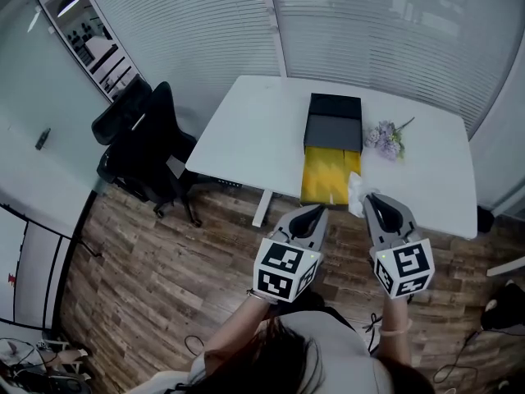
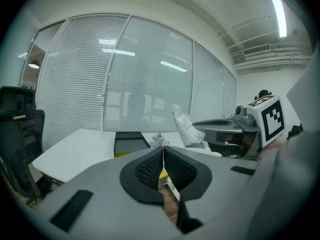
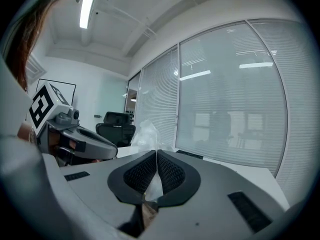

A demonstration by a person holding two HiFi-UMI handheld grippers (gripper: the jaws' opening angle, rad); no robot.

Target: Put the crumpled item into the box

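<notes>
White crumpled tissue (image 1: pixel 355 194) pinched in right claw (image 1: pixel 367 196), just beside box (image 1: pixel 334 123), left claw (image 1: pixel 321 210) closed on nothing

The box (image 1: pixel 335 121) is black with a yellow lining, the crumpled item (image 1: pixel 355 194) white, the flowers (image 1: pixel 385 138) lilac.

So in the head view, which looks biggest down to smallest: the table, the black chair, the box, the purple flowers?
1. white table
2. black chair, though it stands lower, farther from the camera, so its true size is unsure
3. box
4. purple flowers
</notes>
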